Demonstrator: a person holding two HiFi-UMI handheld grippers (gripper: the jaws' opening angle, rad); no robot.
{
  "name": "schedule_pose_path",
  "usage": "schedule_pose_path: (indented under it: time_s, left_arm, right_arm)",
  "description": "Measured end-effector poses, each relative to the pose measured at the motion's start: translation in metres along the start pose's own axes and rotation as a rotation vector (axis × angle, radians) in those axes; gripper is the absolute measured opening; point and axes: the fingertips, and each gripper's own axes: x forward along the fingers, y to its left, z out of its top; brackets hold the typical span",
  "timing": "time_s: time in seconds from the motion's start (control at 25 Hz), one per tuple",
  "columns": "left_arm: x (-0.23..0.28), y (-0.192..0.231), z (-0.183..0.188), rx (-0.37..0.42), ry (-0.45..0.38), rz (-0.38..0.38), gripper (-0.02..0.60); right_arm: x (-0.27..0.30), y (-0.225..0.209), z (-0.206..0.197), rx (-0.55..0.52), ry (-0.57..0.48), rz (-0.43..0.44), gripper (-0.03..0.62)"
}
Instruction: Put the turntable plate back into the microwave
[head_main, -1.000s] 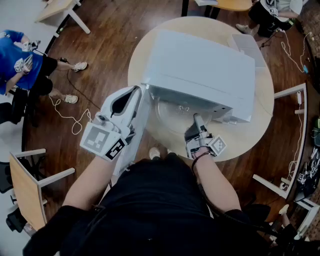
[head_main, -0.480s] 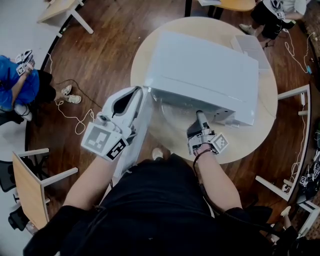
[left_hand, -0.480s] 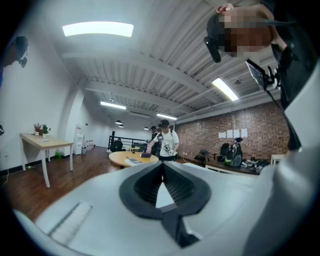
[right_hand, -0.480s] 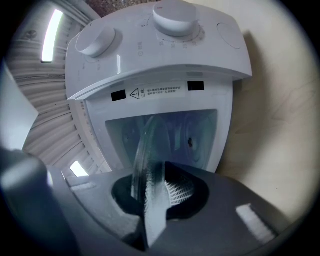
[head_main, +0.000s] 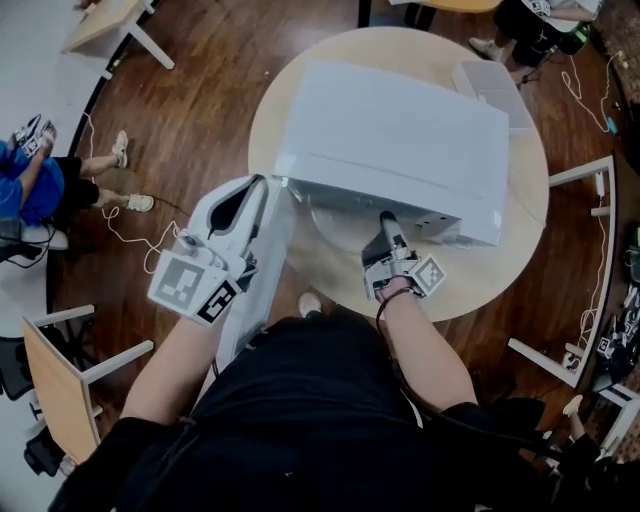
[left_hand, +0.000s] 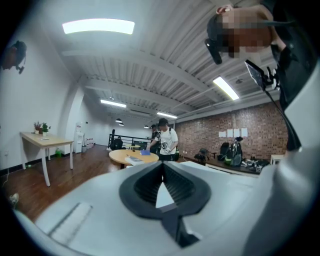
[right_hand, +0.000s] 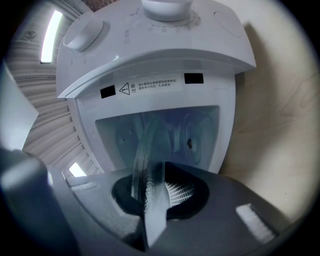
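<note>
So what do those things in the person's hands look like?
Both are pale grey tongs: the left tongs bulkier, the right tongs slimmer, dark ridged pads inside. Each carries a white cube of black square markers. The person wears a black top.

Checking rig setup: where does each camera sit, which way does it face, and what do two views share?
Head view: on the person's head, steeply down at the microwave on the table; both forearms, left tongs and right tongs show.
Left gripper view: on the left tongs, level across the room; its shut, empty jaws show.
Right gripper view: on the right tongs, into the open microwave; its jaws pinch the turntable plate.
Shared: microwave and plate, in head and right gripper views.
</note>
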Motion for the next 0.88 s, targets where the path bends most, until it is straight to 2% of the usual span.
schedule_pose_path:
  time_s: [0.08,0.2,0.68,0.88]
  left_arm:
    - [-0.002,0.011,0.002,-0.001,0.010,0.013,0.003]
    - [0.005,0.011,0.001,-0.006,0.012,0.031,0.003]
    - [0.018,0.020,-0.001,-0.076,0.001,0.019,0.003]
    - [0.027,0.017,-0.005,-0.066,0.002,0.012,0.003]
  right_arm:
    - [0.012,-0.004,-0.009,0.009,0.002,0.016,0.037]
    - [0.012,-0.008,-0.013,0.053,0.006,-0.023,0.037]
    - [0.014,-0.007,-0.007,0.044,-0.016,-0.040,0.037]
    - [0.018,-0.008,0.001,0.077,-0.048,-0.046,0.037]
